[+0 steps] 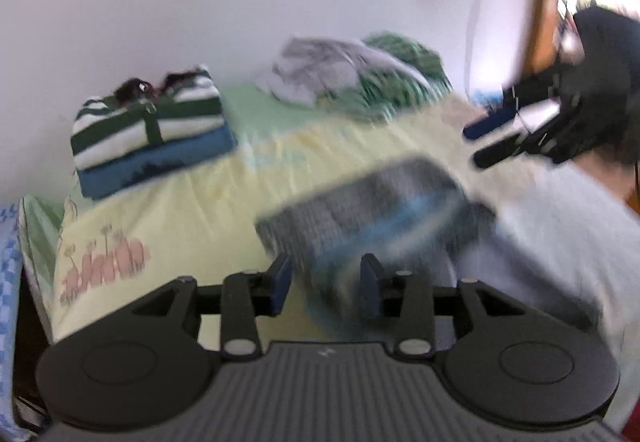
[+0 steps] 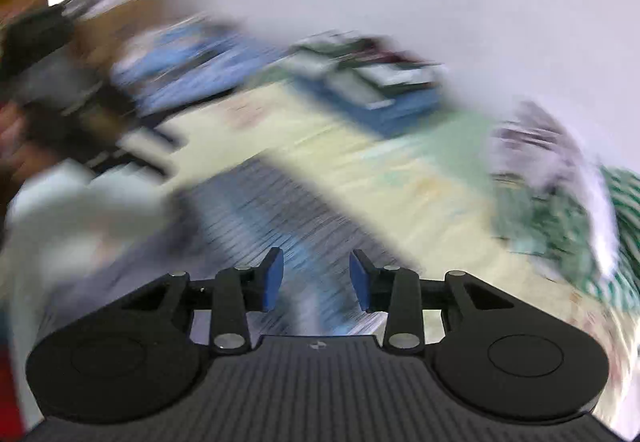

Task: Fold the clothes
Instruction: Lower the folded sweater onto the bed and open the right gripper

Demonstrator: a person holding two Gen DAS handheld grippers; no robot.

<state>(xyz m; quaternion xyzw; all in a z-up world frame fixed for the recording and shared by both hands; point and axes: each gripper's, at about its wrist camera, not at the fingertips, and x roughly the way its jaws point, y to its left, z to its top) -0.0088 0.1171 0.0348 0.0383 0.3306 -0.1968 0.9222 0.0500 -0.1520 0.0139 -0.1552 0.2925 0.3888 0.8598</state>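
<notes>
A folded dark grey striped garment point(image 1: 372, 209) with a blue band lies on the yellow bed sheet point(image 1: 200, 217). My left gripper point(image 1: 325, 286) hovers at its near edge, fingers apart and gripping nothing. My right gripper point(image 1: 496, 141) shows at the upper right of the left wrist view, also open, beyond the garment's far right corner. In the blurred right wrist view the right gripper point(image 2: 316, 282) stands open above the same grey garment point(image 2: 272, 209). A dark blur at the far left is probably the left gripper point(image 2: 52, 81).
A folded stack point(image 1: 152, 129), green-and-white stripes on blue, sits at the back left by the wall. A loose heap of grey and green clothes point(image 1: 352, 77) lies at the back. Pale cloth point(image 1: 560, 226) covers the right side. The bed edge point(image 1: 36, 266) drops off at the left.
</notes>
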